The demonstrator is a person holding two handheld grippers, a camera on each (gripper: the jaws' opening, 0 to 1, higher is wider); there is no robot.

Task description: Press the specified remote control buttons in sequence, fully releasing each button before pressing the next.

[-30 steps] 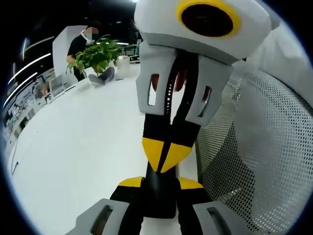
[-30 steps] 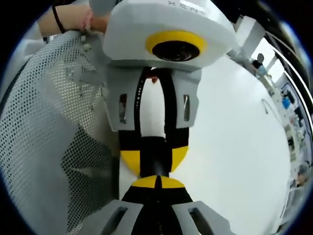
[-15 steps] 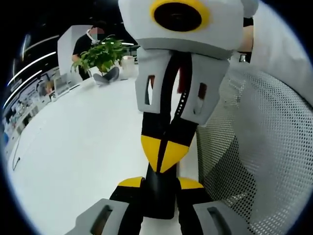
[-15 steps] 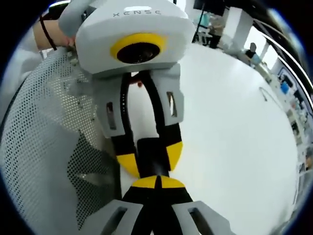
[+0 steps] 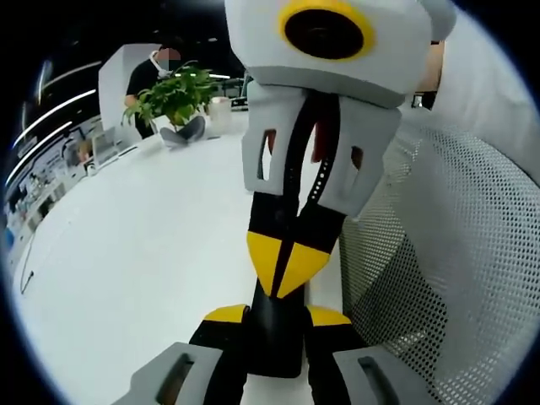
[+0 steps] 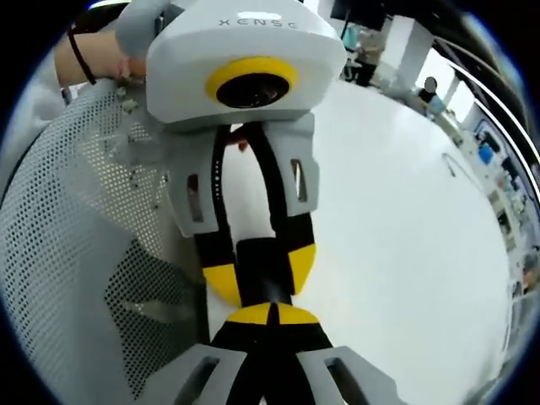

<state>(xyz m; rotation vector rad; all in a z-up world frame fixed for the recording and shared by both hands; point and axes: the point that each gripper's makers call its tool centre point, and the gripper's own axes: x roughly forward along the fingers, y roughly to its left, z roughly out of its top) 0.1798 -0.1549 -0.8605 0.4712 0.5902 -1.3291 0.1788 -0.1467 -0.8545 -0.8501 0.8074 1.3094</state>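
In the left gripper view a black remote control [image 5: 274,342] stands between my left gripper's [image 5: 277,317] yellow-tipped jaws, which are shut on it. My right gripper [image 5: 285,272] comes down from above with its jaws shut, and its yellow point meets the remote's upper end. In the right gripper view my right gripper [image 6: 270,314] is shut with nothing between its jaws. Its tip sits against the remote [image 6: 263,266], which the left gripper [image 6: 261,277] clamps from the far side. The buttons are hidden.
A white table [image 5: 126,253] lies under both grippers. A white mesh chair back [image 5: 456,270] stands close beside them, also chair back [image 6: 76,219]. A potted plant [image 5: 173,97] and a person [image 5: 152,72] are at the table's far end. A hand [image 6: 101,51] holds the left gripper.
Both views have shifted a little with the hands. The right gripper's tip stays at the remote's end, and the left gripper still clamps the remote.
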